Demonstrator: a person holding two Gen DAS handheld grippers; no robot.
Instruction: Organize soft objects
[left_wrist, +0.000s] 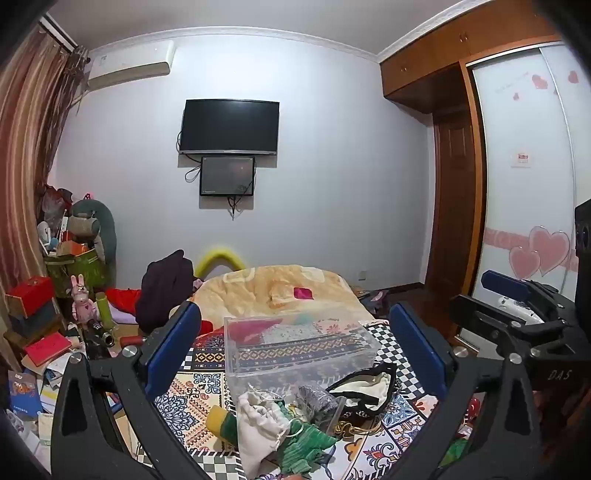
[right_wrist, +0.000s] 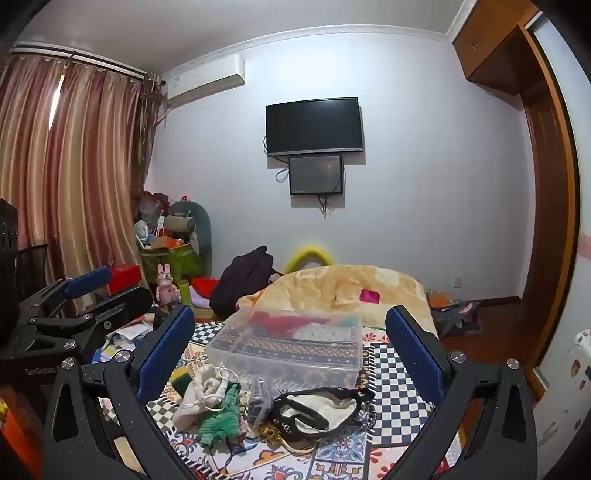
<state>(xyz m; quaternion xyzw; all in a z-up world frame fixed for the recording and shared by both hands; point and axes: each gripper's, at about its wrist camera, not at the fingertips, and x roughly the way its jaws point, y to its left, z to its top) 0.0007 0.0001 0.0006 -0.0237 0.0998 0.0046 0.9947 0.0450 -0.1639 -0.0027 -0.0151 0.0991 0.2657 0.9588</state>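
A small heap of soft things lies on the patterned bed cover: a white drawstring pouch (left_wrist: 260, 417) (right_wrist: 201, 397), a green knitted piece (left_wrist: 306, 441) (right_wrist: 221, 417), a grey glittery item in a clear bag (left_wrist: 319, 400) (right_wrist: 258, 402) and a cream pouch with black trim (left_wrist: 365, 387) (right_wrist: 317, 406). Behind the heap stands a clear plastic box (left_wrist: 295, 343) (right_wrist: 288, 343). My left gripper (left_wrist: 295, 339) is open above the heap, holding nothing. My right gripper (right_wrist: 291, 339) is open too, with nothing between its fingers. Each gripper shows at the edge of the other's view.
A folded yellow blanket (left_wrist: 280, 288) (right_wrist: 347, 291) lies at the bed's far end with a dark garment (left_wrist: 166, 288) beside it. Boxes, books and a pink rabbit toy (left_wrist: 83, 299) crowd the floor on the left. A wooden wardrobe (left_wrist: 458, 184) stands on the right.
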